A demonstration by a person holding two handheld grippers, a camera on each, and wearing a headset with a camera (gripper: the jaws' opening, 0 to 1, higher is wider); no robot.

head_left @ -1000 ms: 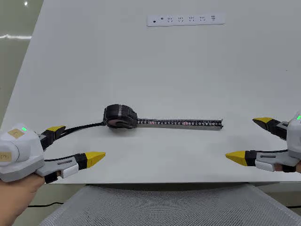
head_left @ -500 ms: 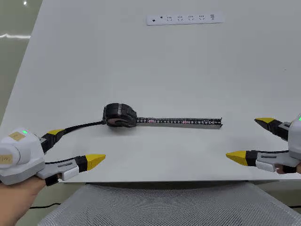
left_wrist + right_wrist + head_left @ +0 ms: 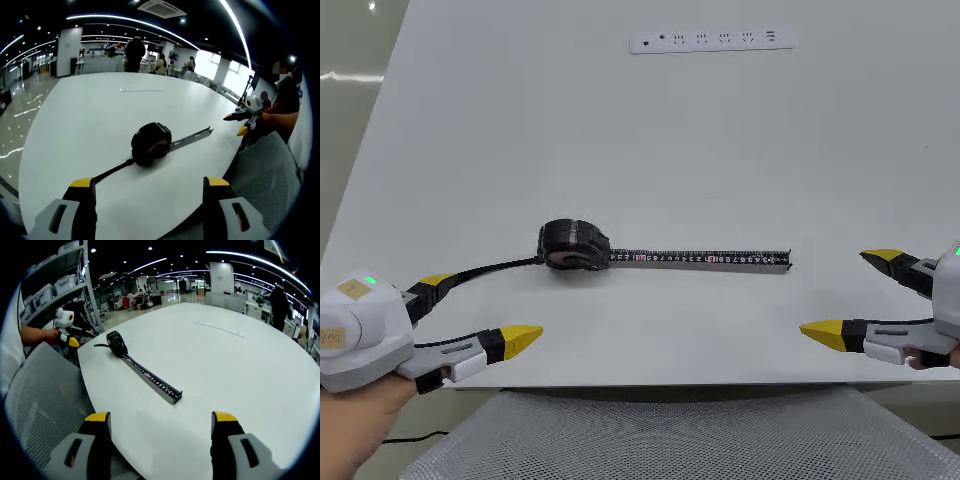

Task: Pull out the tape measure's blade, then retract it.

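Head view: power strip [image 3: 711, 40] far on your table [image 3: 620, 150]. Black tape measure [image 3: 575, 246] lies between your left gripper [image 3: 492, 304] and right gripper [image 3: 840, 293] (2 jaws apart on each), blade [image 3: 705, 259] out rightward.

Open-plan office: long white tables [image 3: 235, 360], ceiling light strips [image 3: 125, 19], shelving [image 3: 54, 289].

The dark narrow blade [image 3: 700, 259] drawn out of the black round tape measure [image 3: 574, 246] carries pale graduation marks and some reddish numerals, all too small to read. No other writing is legible.
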